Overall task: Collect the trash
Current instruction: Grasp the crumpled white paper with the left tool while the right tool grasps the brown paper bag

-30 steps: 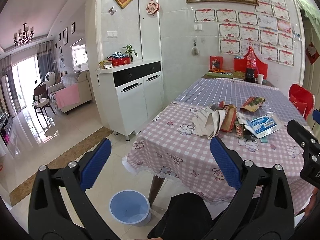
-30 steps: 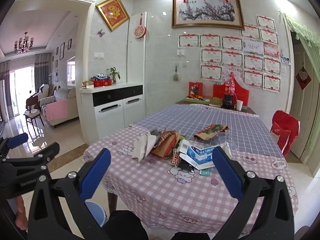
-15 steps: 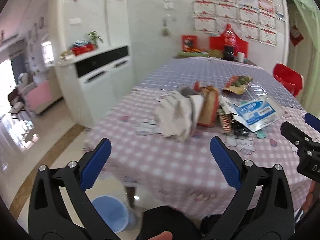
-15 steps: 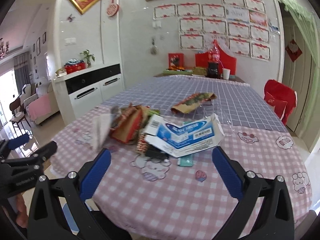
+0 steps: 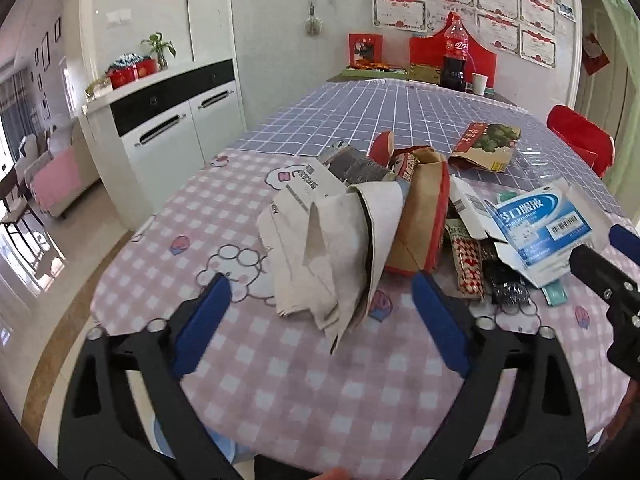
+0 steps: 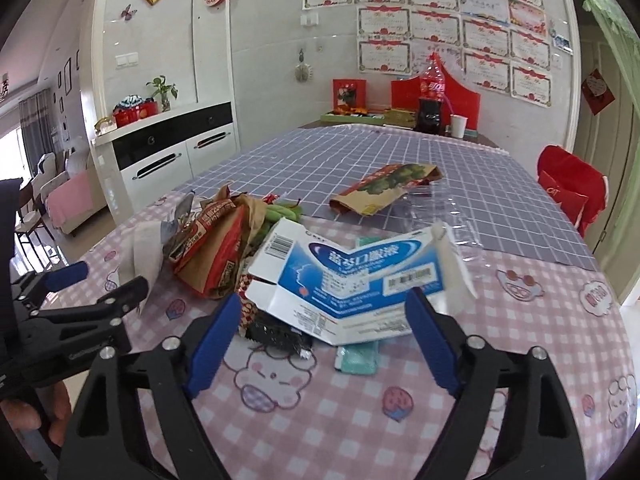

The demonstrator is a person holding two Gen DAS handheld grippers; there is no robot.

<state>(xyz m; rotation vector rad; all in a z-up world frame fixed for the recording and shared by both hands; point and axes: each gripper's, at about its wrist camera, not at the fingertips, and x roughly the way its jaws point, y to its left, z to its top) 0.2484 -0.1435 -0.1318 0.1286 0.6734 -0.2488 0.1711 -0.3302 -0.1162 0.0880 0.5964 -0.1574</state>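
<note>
While both tongs hang over the trash pile, notes by label, no grip yet:

Left tongs (image 5: 316, 308): wide, jaws closing – nothing between pads but air; crumpled white paper (image 5: 332, 248) just beyond the tips.
Right tongs (image 6: 322, 330): wide, jaws closing too – near edge of blue-and-white carton (image 6: 348, 280) sits between the tips, pads not pressing on it.
Trash location: heaped mid-tabletop (image 5: 280, 380) on the pink check cloth; brown-red paper bag (image 5: 420, 220) touching the white paper, carton just right of it, printed snack pouch (image 5: 486, 146) lying apart, farther back on the blue grid cloth.
Handling, paper: light, soft, floppy – likely to sag or shed layers; pinch the thick folded bunch near its middle, not a loose corner.
Handling, carton: light, thin card, opened flat, semi-stiff; likely to bend or pivot if nipped at a flap – take the near edge by the centre crease.
Handling, small bits: teal packet (image 6: 358, 356) and dark wrapper (image 6: 276, 334) lie flat, half under the carton; prob. slick, hard to pinch off the cloth.
Hidden: blue bin (image 5: 218, 446) under tabletop edge, mostly cut off by left tongs; items beneath carton and bag unreadable; clear film behind carton hard to make out.
</note>
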